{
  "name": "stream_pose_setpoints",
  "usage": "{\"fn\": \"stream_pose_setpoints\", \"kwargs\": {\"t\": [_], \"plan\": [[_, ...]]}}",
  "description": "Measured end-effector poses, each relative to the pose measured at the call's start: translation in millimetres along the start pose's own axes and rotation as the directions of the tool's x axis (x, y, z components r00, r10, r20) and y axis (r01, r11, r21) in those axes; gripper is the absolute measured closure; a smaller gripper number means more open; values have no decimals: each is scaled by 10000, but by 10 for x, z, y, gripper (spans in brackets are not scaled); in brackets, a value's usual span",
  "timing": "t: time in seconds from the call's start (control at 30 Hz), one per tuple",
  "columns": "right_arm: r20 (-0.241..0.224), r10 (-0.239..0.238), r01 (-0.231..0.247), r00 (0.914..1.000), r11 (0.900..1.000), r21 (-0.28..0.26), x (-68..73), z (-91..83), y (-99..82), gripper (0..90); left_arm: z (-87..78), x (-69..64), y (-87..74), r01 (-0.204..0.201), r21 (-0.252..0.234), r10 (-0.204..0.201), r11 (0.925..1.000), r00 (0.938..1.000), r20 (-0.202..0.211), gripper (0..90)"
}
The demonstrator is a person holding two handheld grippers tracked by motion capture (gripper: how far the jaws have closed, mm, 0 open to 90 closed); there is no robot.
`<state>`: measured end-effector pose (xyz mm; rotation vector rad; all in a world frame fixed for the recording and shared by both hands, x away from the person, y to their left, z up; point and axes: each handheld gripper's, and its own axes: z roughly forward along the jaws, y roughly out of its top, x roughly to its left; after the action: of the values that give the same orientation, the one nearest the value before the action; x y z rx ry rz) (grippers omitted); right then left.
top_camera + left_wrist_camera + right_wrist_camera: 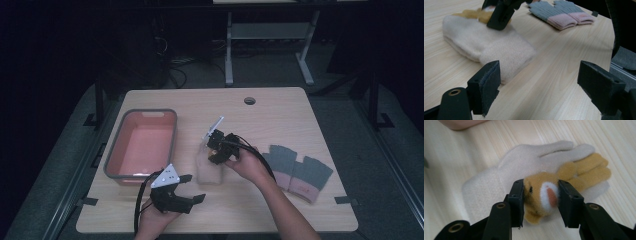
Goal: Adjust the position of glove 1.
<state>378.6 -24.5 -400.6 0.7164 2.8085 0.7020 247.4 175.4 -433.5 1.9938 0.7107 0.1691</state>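
Pale wooden table stands in dark room.

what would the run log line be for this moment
right tongs: closed around yellow plush animal patch on cream fleece glove | left tongs: open, nothing between | grey-and-pink knit gloves: on table right | pink plastic bin: left

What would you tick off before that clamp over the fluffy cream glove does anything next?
1. Right hand-held gripper straddles the glove's tan animal face: ok.
2. Pads squeezing the face firmly: cannot tell.
3. Cream glove lies flat on the table: ok.
4. Left hand-held gripper open, holding nothing, short of the cuff: ok.
5. Pink bin stands apart from the glove: ok.
6. Grey-and-pink gloves lie off to the side: ok.
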Motion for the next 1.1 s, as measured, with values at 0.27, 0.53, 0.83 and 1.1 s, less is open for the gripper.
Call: {"fn": "stream_pose_setpoints", "kwargs": {"t": [0.27, 0.53, 0.83, 1.1], "plan": [[-133, 360, -361, 9993, 9993, -58, -25, 85, -68, 504, 37, 24, -5, 321, 13, -321, 9995, 9995, -19, 184], [-215, 984, -997, 9949, 9925, -702, -30, -70, -187, 365, 76, 56, 47, 679, -23, -679, 9977, 9975, -211, 186], [-865, 2554, -2652, 9630, 9550, -1327, -32, -194, -464, 301, 168, 100, 149, 1392, 207, -1378, 9901, 9888, -574, 180], [-1359, 3379, -3581, 9313, 9176, -1727, -116, -216, -642, 286, 323, 204, 269, 2340, 306, -2304, 9718, 9688, -909, 197]]}}
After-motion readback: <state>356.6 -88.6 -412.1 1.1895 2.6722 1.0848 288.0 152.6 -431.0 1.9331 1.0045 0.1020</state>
